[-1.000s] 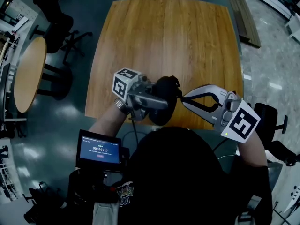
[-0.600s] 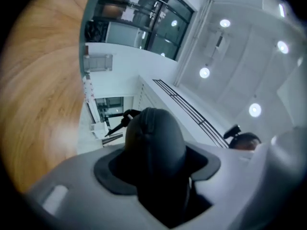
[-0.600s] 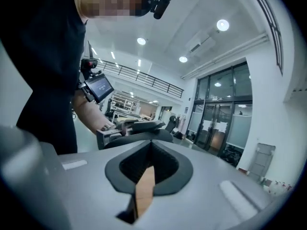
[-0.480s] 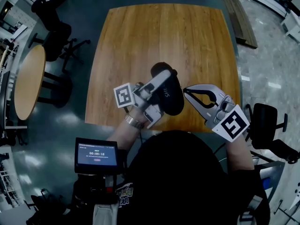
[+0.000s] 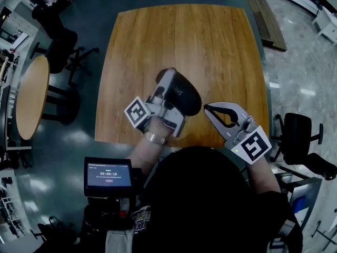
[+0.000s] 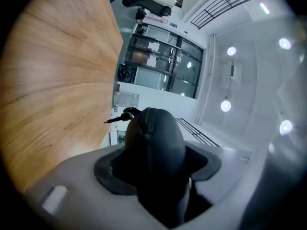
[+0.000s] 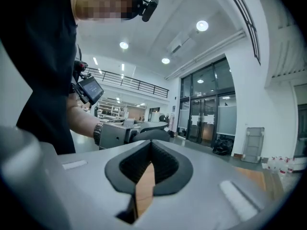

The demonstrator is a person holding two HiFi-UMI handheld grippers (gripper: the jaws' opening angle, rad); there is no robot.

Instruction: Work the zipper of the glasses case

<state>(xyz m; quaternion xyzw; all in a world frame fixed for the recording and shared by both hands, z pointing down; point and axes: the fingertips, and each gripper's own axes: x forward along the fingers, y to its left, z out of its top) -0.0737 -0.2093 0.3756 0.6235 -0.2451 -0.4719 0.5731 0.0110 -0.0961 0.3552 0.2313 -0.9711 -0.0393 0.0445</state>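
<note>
- Under both my hands stands one wooden counter [image 5: 184,36]. I judge it is only a backstop here, in case the glasses case [image 5: 185,95] slips.
- Two claws are at work. My left claw [image 6: 153,169] is clamped on the near end of the case, its pads pressing the two sides. That keeps the body from twisting while the zipper [image 6: 147,128] is worked. It points away from me and a little upward, which turns the zipper line up to where I can see it.
- My right claw [image 5: 206,107] has its jaws closed together on nothing, and only a strip of counter shows through the gap behind the pads. Its tip sits just beside the case's right end, though I cannot tell whether it touches. I judge it is placed to go for the pull, but it would have to part first.
- One black case, held tilted in the left claw and, as far as I can see, lifted off the counter's near half.
- One zipper pull [image 6: 116,119], sticking out sideways at the case's far end, free of both claws.
</note>
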